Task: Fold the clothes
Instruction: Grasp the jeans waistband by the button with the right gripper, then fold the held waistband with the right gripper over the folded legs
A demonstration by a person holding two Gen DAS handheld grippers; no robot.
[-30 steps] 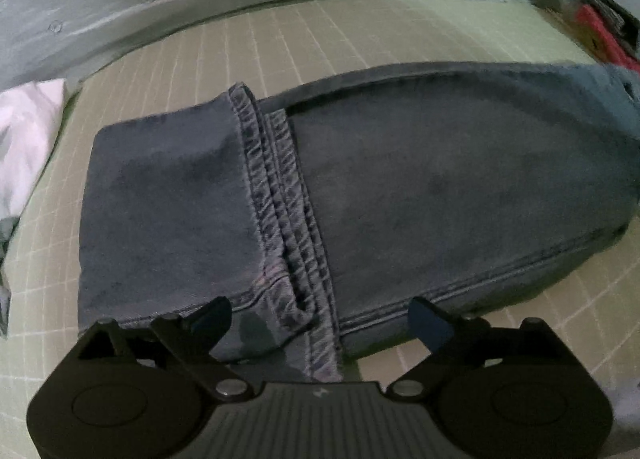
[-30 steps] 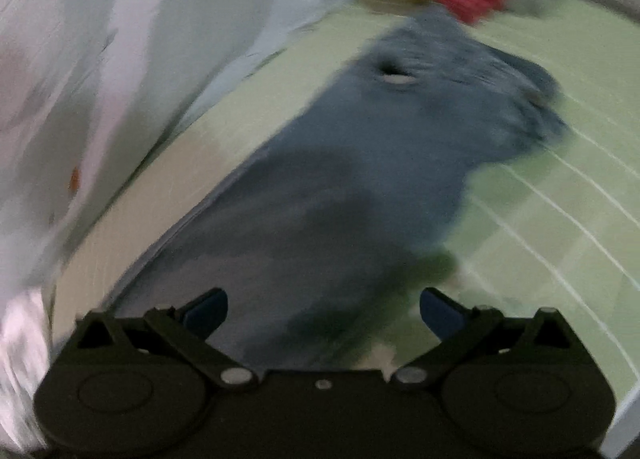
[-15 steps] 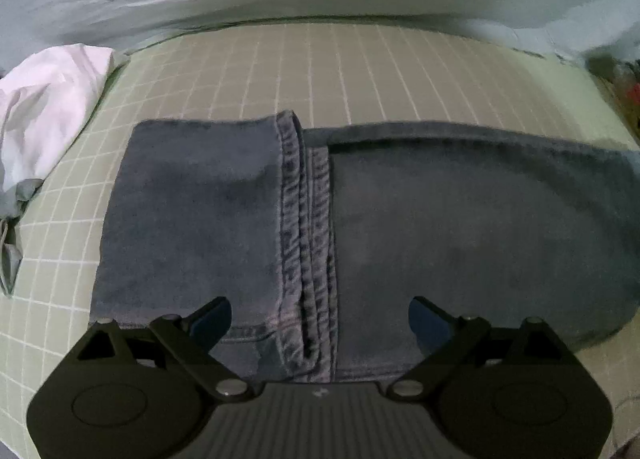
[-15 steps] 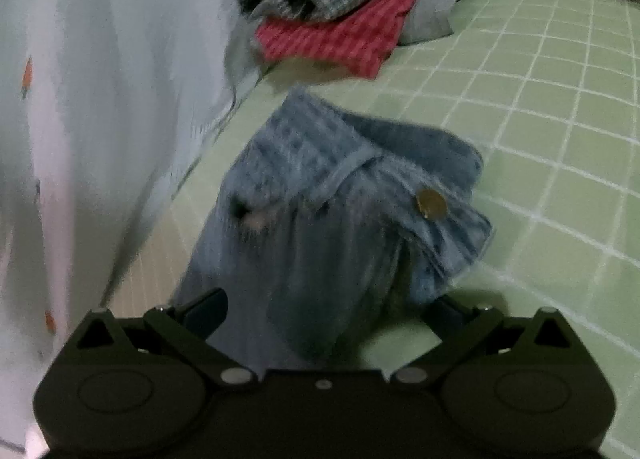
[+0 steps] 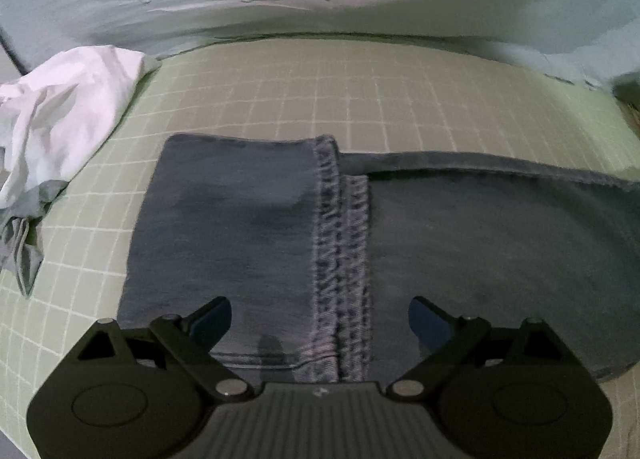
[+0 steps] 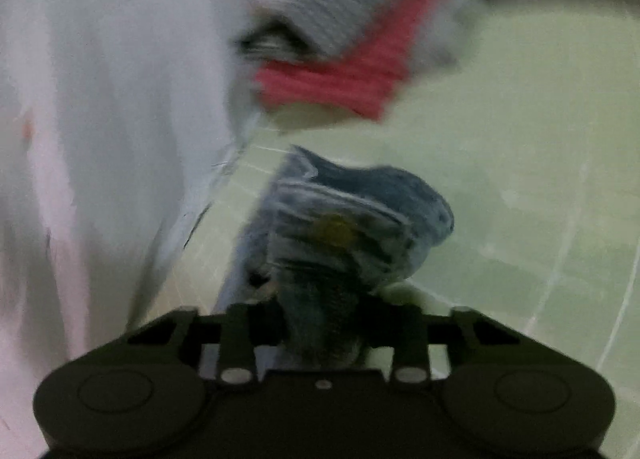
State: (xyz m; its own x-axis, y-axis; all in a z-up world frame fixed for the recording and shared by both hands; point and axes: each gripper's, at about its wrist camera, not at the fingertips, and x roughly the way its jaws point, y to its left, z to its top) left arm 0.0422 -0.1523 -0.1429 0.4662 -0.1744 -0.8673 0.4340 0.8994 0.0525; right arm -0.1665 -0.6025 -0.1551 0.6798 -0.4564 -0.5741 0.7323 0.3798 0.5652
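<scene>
Closed since the earlier frame, right gripper (image 6: 320,323) now pinches the jeans (image 5: 460,243) waistband; left gripper (image 5: 320,319) hovers spread; next, waistband carried toward nine o'clock over hems.

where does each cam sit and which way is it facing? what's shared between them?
Left wrist: on the left gripper, looking along its open fingers down at the jeans with the leg hems folded over; white garment at the left edge.
Right wrist: on the right gripper, shut on the jeans' waistband, facing the blurred red garment.
Shared: the jeans and the green grid sheet. No hand or sleeve shows.
</scene>
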